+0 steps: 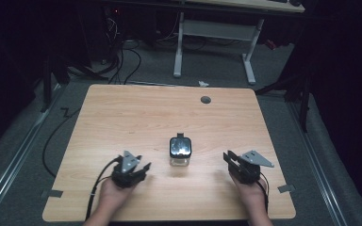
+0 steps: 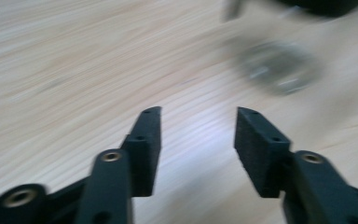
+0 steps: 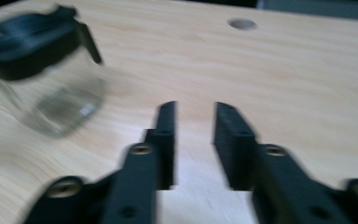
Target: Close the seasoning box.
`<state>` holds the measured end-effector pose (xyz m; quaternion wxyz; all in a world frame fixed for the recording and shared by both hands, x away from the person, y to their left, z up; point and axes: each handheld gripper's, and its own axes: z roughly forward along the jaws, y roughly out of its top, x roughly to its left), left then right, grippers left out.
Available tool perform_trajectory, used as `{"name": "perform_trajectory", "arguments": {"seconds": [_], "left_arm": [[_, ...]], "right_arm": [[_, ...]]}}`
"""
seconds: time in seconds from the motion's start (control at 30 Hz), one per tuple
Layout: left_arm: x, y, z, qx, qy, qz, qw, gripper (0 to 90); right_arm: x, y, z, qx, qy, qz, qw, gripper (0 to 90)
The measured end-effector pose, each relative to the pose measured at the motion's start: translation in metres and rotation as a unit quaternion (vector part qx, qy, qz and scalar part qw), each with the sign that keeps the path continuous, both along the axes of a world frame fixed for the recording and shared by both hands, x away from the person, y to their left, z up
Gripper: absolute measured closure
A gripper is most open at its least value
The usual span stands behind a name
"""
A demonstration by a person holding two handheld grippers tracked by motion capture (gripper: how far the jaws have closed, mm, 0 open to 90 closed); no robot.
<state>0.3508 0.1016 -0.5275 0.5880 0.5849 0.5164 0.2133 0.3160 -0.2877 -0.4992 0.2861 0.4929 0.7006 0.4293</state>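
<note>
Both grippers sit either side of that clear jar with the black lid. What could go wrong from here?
1. The jar is clear glass or plastic with a heavier-looking black lid; a sideways nudge from either gripper could tip it.
2. The left gripper and right gripper both have open, empty jaws facing the jar; closing in together, they might collide or squeeze it off-centre.
3. Both gripper views are blurred, so alignment with the jar is hard to judge.

Jar [image 1: 180, 151] on tabletop [image 1: 136, 113], near front middle. Left tongs [image 1: 146, 167] left of it, right tongs [image 1: 227, 157] right. Hole [image 1: 205, 100] behind.
</note>
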Motion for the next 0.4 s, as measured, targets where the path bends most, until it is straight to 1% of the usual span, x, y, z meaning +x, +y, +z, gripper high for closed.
{"name": "perform_trajectory", "arguments": {"seconds": [0.03,0.07,0.1,0.13,0.2,0.23,0.3,0.4], "left_arm": [[0.002,0.024,-0.003,0.002,0.003,0.038,0.9993,44.2],[0.001,0.033,-0.003,-0.006,0.005,0.048,0.9988,44.2],[-0.002,0.038,-0.002,-0.015,0.006,0.053,0.9985,44.2],[-0.004,0.041,-0.001,-0.017,0.006,0.056,0.9982,43.9],[-0.006,0.044,0.001,-0.029,0.006,0.059,0.9978,43.8],[-0.007,0.044,0.002,-0.03,0.006,0.057,0.9979,43.9],[-0.008,0.043,0.003,-0.031,0.003,0.055,0.998,44.0],[-0.01,0.041,0.002,-0.027,-0.001,0.051,0.9983,43.7]], "right_arm": [[-0.011,-0.009,-0.005,-0.002,0.006,-0.025,0.9997,54.6],[-0.015,-0.012,-0.007,-0.004,0.006,-0.037,0.9993,52.8],[-0.016,-0.015,-0.008,-0.01,0.009,-0.042,0.999,51.2],[-0.017,-0.016,-0.008,-0.019,0.011,-0.044,0.9988,50.0],[-0.015,-0.018,-0.01,-0.018,0.016,-0.051,0.9984,49.5],[-0.014,-0.02,-0.012,-0.018,0.019,-0.055,0.9981,48.8],[-0.014,-0.02,-0.015,-0.009,0.027,-0.057,0.998,48.1],[-0.015,-0.019,-0.015,-0.015,0.026,-0.053,0.9981,46.8]]}}
